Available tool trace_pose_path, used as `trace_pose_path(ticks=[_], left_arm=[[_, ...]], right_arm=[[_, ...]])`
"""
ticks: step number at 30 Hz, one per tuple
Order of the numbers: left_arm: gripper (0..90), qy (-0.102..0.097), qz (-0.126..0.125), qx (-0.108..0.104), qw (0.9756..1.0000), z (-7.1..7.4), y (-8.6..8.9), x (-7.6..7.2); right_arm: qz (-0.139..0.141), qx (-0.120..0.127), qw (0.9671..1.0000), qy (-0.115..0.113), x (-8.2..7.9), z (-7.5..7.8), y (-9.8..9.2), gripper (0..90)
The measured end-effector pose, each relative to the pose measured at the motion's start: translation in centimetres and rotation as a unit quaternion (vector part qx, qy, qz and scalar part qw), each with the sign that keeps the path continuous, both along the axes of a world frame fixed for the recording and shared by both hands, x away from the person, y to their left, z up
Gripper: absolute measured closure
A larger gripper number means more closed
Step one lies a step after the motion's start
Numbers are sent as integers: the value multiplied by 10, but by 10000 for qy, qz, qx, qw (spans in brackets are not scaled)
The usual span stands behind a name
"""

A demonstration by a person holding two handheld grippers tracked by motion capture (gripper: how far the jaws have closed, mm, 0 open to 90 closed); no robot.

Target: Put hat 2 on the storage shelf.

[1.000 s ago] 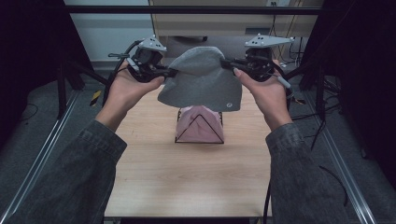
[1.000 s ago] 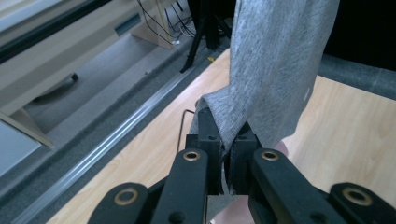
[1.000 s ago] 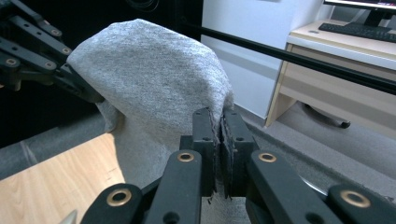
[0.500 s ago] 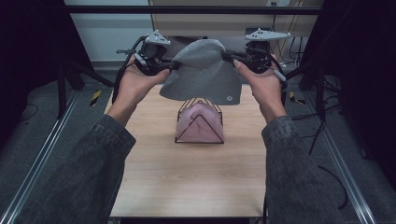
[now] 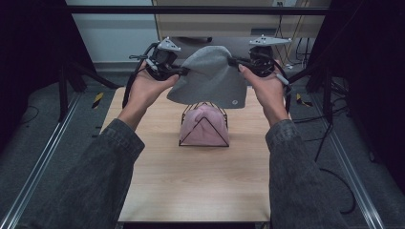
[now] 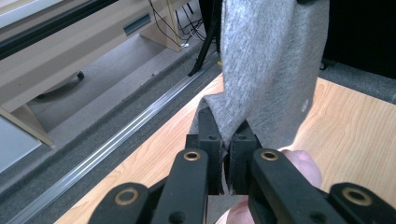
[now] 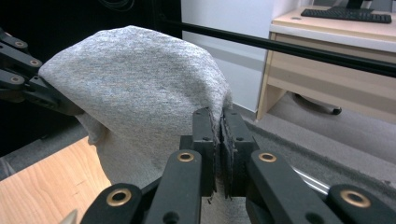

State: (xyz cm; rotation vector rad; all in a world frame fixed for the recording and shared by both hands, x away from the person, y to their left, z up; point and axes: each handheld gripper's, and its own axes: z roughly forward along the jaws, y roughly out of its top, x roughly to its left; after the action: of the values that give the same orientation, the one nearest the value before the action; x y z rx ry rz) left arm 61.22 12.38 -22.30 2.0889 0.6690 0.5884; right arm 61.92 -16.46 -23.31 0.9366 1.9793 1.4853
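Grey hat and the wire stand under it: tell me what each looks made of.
Grey hat: soft knitted fabric, heathered matte grey; it drapes and creases where each tool pinches it, probably cotton or wool blend. Wire stand: thin dark rods, likely metal wire, painted or coated black, with a pink fabric piece over it.

- You have one soft grey knitted beanie [image 5: 210, 76] stretched between your tools.
- You have one pink knitted hat [image 5: 204, 126] on the table.
- You have one black wire dome-shaped stand [image 5: 204, 138], with the pink hat on it.
- You have two black two-jaw grippers: the left gripper [image 5: 184, 71] and the right gripper [image 5: 234, 61].
- You have one light wooden table [image 5: 191, 186].
- You have two hands, each in a dark grey denim sleeve [image 5: 100, 171].
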Motion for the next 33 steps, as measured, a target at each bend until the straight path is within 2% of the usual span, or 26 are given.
trace_pose_path(ticks=[13, 28, 33], left_arm=[[869, 157, 82, 30, 9998, -23, 3, 9], [868, 224, 144, -30, 9996, -36, 5, 9], [868, 239, 145, -22, 9996, -40, 5, 10]], right_arm=[[-15, -88, 9997, 209, 10, -24, 5, 858], [-20, -248, 9994, 220, 8, -31, 8, 858], [-48, -283, 9993, 223, 7, -38, 9, 858]])
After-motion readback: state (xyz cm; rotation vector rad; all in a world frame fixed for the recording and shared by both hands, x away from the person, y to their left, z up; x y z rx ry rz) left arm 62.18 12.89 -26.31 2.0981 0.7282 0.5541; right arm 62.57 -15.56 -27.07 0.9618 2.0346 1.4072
